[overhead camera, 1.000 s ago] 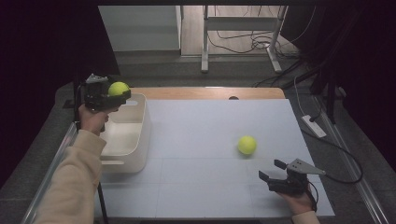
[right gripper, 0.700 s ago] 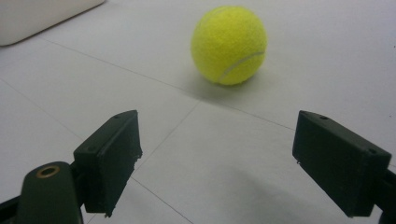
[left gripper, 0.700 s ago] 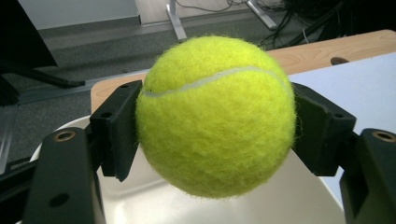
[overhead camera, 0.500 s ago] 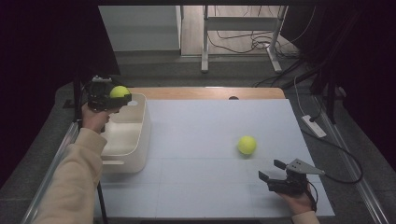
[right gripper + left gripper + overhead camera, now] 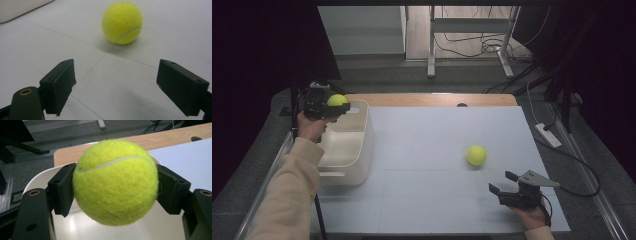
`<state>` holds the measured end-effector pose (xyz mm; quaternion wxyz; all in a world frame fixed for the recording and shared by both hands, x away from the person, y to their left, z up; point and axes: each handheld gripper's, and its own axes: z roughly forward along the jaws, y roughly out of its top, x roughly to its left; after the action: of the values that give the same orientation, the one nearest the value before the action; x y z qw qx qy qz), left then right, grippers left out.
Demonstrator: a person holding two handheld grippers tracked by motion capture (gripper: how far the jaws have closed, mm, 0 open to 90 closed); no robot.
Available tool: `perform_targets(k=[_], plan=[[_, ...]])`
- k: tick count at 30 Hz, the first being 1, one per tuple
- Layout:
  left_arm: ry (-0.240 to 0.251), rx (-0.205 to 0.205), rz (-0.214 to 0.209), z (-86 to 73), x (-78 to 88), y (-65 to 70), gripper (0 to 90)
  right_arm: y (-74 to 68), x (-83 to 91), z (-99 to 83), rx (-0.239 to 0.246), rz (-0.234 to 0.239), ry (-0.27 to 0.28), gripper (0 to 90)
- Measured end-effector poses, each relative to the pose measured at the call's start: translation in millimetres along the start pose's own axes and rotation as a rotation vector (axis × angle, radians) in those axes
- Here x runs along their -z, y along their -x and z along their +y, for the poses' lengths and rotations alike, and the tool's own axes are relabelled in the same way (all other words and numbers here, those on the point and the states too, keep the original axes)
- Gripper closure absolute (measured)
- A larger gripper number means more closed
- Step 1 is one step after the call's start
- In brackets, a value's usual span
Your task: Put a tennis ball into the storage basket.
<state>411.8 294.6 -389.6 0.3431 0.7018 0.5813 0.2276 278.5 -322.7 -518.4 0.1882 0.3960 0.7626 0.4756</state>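
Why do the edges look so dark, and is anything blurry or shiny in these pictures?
High view: light falls on the white table while the surroundings sink into black. Left gripper view: the held tennis ball is sharp, the floor behind soft, and a glare patch shines on the white bin below. Right gripper view: the other tennis ball casts a soft shadow.

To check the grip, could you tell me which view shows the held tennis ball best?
The left gripper view: the held tennis ball sits close up between both jaws. The high view shows it small, above the white bin.
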Motion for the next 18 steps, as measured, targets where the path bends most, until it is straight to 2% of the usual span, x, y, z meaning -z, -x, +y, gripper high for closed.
perform_targets(k=[5, 7, 8, 11, 14, 16, 17, 18], plan=[[0.002, 0.007, 0.001, -0.1, 0.1, -0.6, 25.4, -0.1, 0.0, 0.0, 0.000, -0.001, 0.000, 15.5], [0.006, 0.016, 0.006, -0.1, 0.3, -1.7, 20.6, -0.1, 0.1, -0.1, 0.001, 0.000, 0.000, 15.5], [0.017, 0.027, 0.004, 0.1, 1.5, -2.2, 20.6, -0.1, 0.1, -0.1, 0.001, 0.000, 0.000, 15.5], [0.057, 0.051, 0.000, 0.7, 6.8, -2.6, 12.7, 0.1, 0.1, -0.2, 0.001, 0.001, 0.001, 15.5], [0.094, 0.056, -0.040, 0.0, 12.6, -1.8, 9.6, -0.1, 0.1, -0.3, 0.005, -0.004, -0.001, 15.5], [0.112, 0.044, -0.062, -1.0, 15.3, -1.0, 8.4, 0.0, 0.1, -0.3, 0.005, -0.003, 0.000, 15.5], [0.112, 0.044, -0.062, -1.0, 15.3, -1.0, 8.1, -0.1, 0.2, -0.2, 0.007, -0.005, -0.001, 15.5], [0.130, 0.035, -0.092, -2.9, 18.3, 0.4, 7.6, 0.0, 0.2, -0.2, 0.007, -0.003, -0.001, 15.5]])
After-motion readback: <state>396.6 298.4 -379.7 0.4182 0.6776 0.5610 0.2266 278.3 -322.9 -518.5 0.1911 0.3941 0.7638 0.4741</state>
